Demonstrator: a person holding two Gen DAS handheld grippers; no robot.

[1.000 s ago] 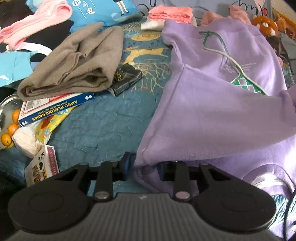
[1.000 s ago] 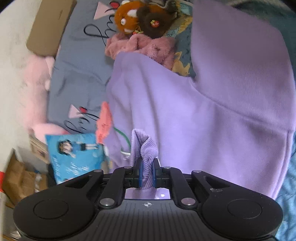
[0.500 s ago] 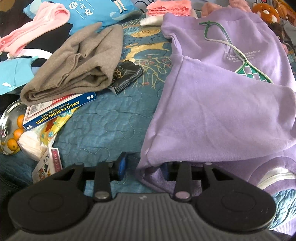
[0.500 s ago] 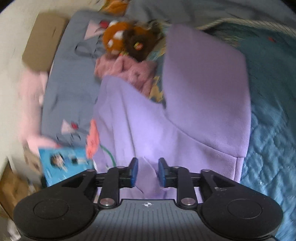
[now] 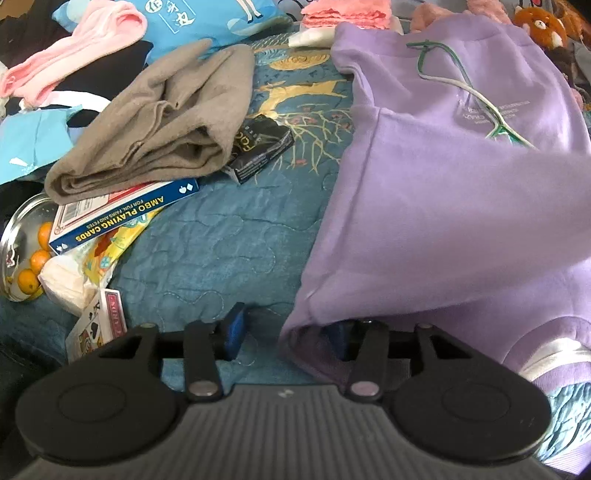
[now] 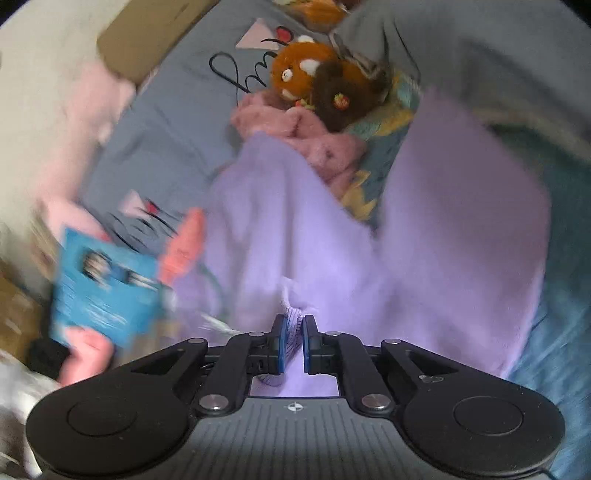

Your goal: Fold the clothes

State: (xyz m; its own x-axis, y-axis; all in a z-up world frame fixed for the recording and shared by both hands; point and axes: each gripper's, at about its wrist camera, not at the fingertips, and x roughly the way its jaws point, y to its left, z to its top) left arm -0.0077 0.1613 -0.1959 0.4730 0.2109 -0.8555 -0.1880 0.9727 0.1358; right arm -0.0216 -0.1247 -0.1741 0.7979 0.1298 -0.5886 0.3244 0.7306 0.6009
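A lilac sweatshirt (image 5: 443, 206) lies spread on the blue quilt, one sleeve folded across its body. My left gripper (image 5: 286, 334) is open at its lower left corner; the hem drapes over the right finger and the left finger (image 5: 234, 330) stands on bare quilt. In the blurred right wrist view the same sweatshirt (image 6: 461, 229) fills the middle. My right gripper (image 6: 293, 332) has its jaws close together with the ribbed lilac cuff (image 6: 293, 317) between them.
Left of the sweatshirt lie a folded grey garment (image 5: 159, 122), a playing-card box (image 5: 122, 218), loose cards (image 5: 99, 325), a black packet (image 5: 258, 147) and a steel bowl of oranges (image 5: 22, 251). Pink clothes (image 5: 347, 14), a blue pillow (image 5: 207, 18) and plush toys (image 6: 317, 81) lie beyond.
My left gripper's jaws have opened wider and let the hem go. My right gripper opened, pulled back, and now stands close around the ribbed cuff again, still moving.
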